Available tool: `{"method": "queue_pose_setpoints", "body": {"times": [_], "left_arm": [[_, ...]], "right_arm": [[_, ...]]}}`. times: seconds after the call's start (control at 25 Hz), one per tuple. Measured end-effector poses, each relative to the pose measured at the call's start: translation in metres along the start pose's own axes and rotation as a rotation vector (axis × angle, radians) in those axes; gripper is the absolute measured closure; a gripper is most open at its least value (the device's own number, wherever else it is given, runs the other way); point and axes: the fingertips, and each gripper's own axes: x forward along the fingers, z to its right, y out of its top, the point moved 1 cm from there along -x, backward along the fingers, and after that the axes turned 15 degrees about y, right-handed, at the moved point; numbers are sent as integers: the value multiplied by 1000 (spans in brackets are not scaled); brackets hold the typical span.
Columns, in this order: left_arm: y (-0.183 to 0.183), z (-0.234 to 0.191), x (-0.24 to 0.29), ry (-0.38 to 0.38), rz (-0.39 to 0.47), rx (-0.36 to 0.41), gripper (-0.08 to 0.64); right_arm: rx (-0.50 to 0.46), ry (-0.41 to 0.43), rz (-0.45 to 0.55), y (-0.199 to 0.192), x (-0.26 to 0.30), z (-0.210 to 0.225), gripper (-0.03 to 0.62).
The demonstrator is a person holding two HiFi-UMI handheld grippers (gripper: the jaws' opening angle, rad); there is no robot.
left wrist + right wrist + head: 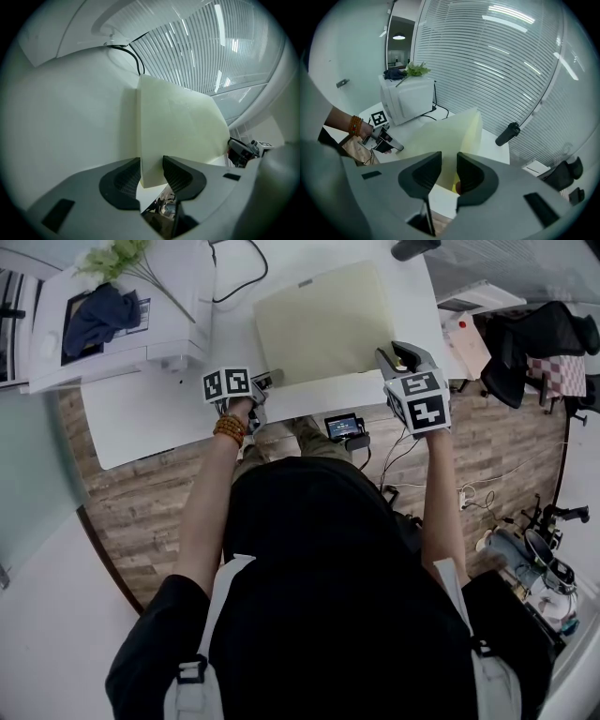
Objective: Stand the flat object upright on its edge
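A pale yellow flat board [323, 324] is on the white table [141, 418], its near edge at the table's front edge. My left gripper [267, 382] holds the board's near left corner and my right gripper [392, 357] its near right corner. In the left gripper view the board [178, 126] runs up from the left gripper [151, 171], with both pads against its corner. In the right gripper view the board [450, 136] fills the gap of the right gripper [449, 171] and slopes up off the table. The left gripper [386, 143] shows there too.
A white printer [112, 315] with a dark cloth and green plant stands at the back left. A black cable [239, 282] runs behind the board. A black cylinder [507, 134] lies at the far right of the table. A small screen device [344, 426] hangs under the front edge.
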Motion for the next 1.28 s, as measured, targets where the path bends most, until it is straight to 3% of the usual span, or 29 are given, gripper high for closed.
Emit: {"method": "queue_pose_setpoints", "body": {"times": [0.68, 1.04, 1.28], "left_arm": [[-1, 1, 9, -5, -27, -3, 407], [-1, -3, 9, 44, -38, 62, 382], [-2, -3, 14, 78, -54, 104, 383]], "right_arm": [[-141, -16, -43, 40, -8, -27, 506], [-241, -65, -168, 52, -10, -43, 504], [-345, -64, -184, 66, -10, -64, 505]]}}
